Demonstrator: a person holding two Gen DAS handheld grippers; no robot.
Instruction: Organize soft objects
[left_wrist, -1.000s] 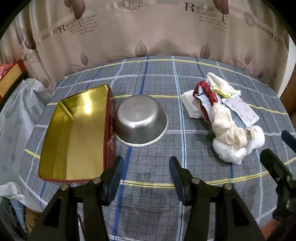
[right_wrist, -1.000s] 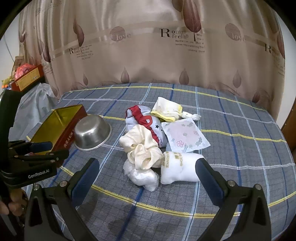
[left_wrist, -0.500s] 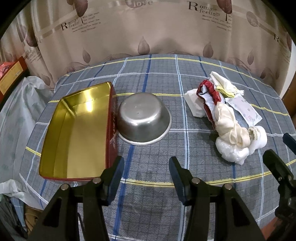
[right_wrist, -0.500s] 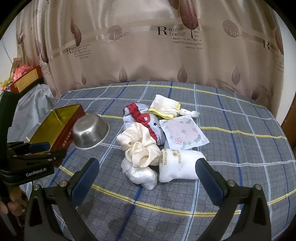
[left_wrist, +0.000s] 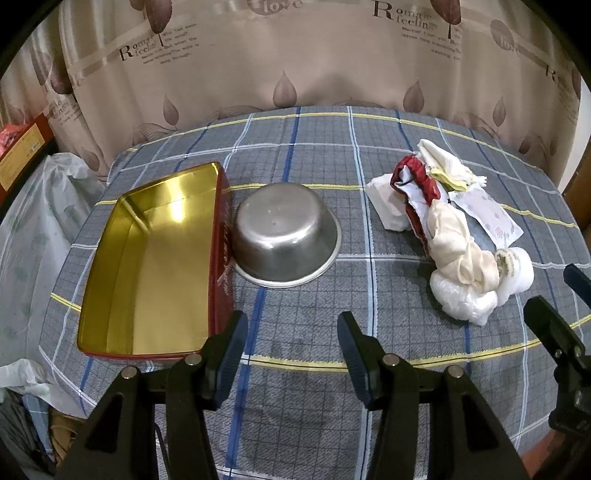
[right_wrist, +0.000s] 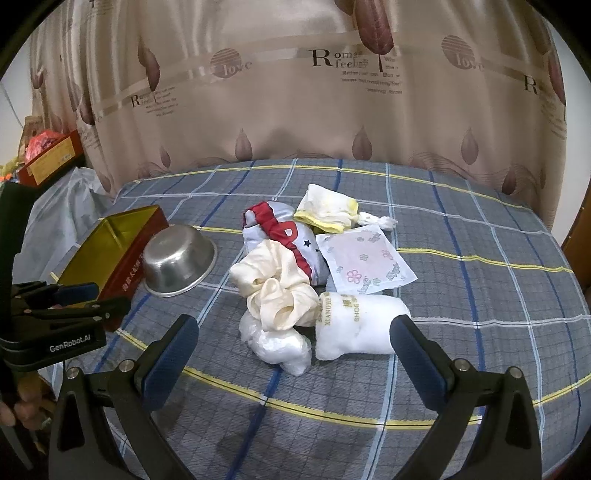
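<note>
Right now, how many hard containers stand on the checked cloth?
2: an open red rectangular tin with gold inside at the left, and an upside-down steel bowl touching its right side. None seems hidden.

A grey cloth (right_wrist: 461, 258) checked in blue, white and yellow is covering the surface; the tin (left_wrist: 147, 258) is showing gold inside, red outside; the bowl (left_wrist: 284, 232) is gleaming silver; the curtain (right_wrist: 295, 92) is looking beige, perhaps with brown leaves.

Even indoor light, glare inside the gold tin (left_wrist: 155, 258), sharp focus, strong fisheye bending, dark corners.
</note>
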